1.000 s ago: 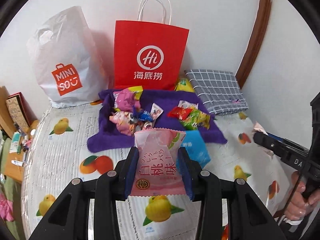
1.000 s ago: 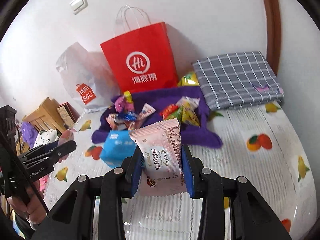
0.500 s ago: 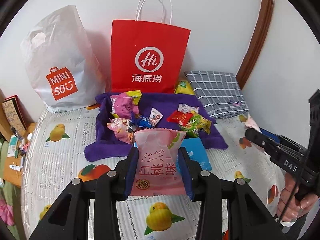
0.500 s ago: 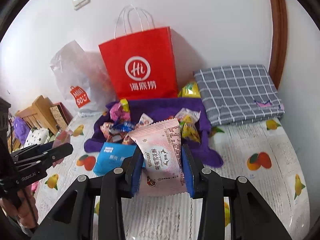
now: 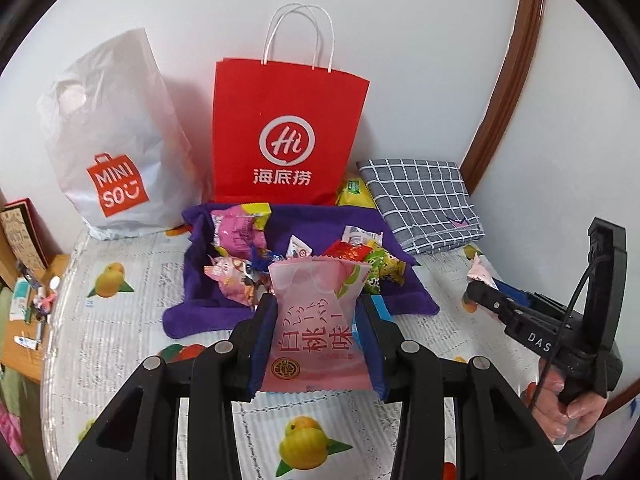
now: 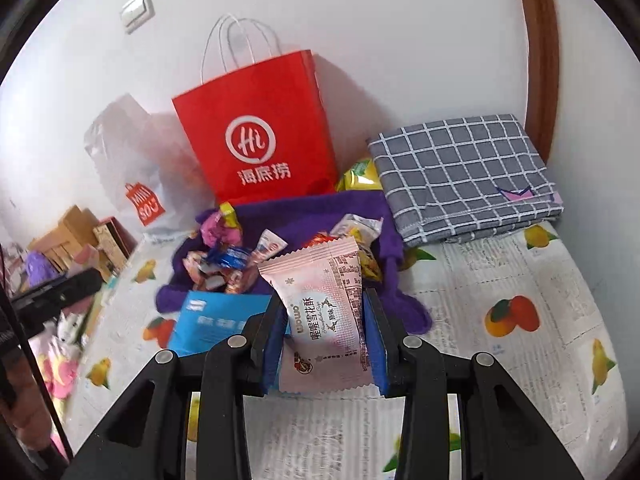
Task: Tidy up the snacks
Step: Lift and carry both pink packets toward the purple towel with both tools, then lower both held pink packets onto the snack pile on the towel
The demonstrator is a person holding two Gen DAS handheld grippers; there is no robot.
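**Both tools loaded: one snack packet clamped in each**

Left tool (image 5: 316, 344): the jaws were set narrow and clamped on a pink peach-flavour packet (image 5: 316, 320), held upright between the blue pads, its serrated top edge at 12 o'clock. The right tool appeared in the left wrist view at 3 o'clock, carried by the person's hand (image 5: 560, 404).

Right tool (image 6: 326, 336): the jaws were closed on a pale pink-and-white snowflake-crisp packet (image 6: 324, 312), gripped by its sides and tilted slightly toward 11 o'clock.

Surface: a bed covered with a fruit-print sheet (image 6: 520, 360).

Snack store: a purple towel (image 5: 304, 224) lay at 12 o'clock from both tools. Loose wrapped snacks (image 5: 240, 240) lay piled on it, pink ones at its 9 o'clock side, red and green ones at its 3 o'clock side.

A blue box (image 6: 216, 320) lay on the sheet, just beside the towel's near edge, at 10 o'clock from the right tool.

Behind the towel, against the wall, stood a red paper bag (image 5: 288, 136). A white plastic bag (image 5: 116, 140) stood at its 9 o'clock side. A folded grey checked cloth (image 5: 420, 200) lay at its 3 o'clock side, with a yellow packet (image 5: 354, 194) between bag and cloth.
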